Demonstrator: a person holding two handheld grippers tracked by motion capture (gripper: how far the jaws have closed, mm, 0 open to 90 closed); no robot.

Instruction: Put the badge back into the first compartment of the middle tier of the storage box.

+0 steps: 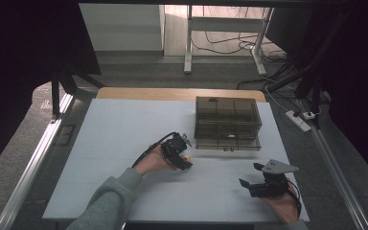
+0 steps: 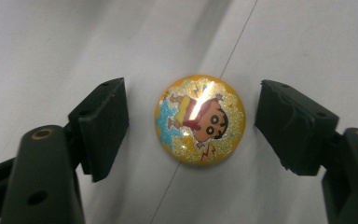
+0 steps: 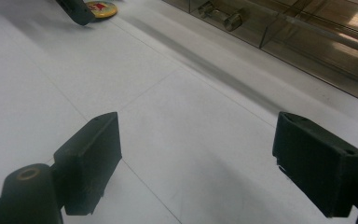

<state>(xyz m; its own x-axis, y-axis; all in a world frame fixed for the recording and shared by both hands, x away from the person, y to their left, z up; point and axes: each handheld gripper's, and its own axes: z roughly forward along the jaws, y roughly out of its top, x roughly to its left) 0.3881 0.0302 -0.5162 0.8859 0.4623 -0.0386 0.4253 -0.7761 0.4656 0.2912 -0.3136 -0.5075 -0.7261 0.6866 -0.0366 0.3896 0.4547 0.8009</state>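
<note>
A round yellow glittery badge [image 2: 200, 119] with a cartoon child on it lies flat on the white table. My left gripper [image 2: 191, 128] hangs over it, open, one jaw on each side and a gap to the badge on both. In the high view the left gripper [image 1: 182, 155] is near the table's middle, just left of the box, with the badge [image 1: 186, 158] peeking out beneath it. My right gripper [image 1: 252, 175] is open near the front right, nothing between its jaws. The right gripper view shows the badge [image 3: 101, 8] far off at top left.
A smoky transparent drawer box [image 1: 227, 122] stands at the back right of the white table [image 1: 115, 143]; its lower drawer sticks out a little, with a metal handle [image 3: 221, 15]. Beyond the table are a desk frame, cables and a power strip [image 1: 298, 120].
</note>
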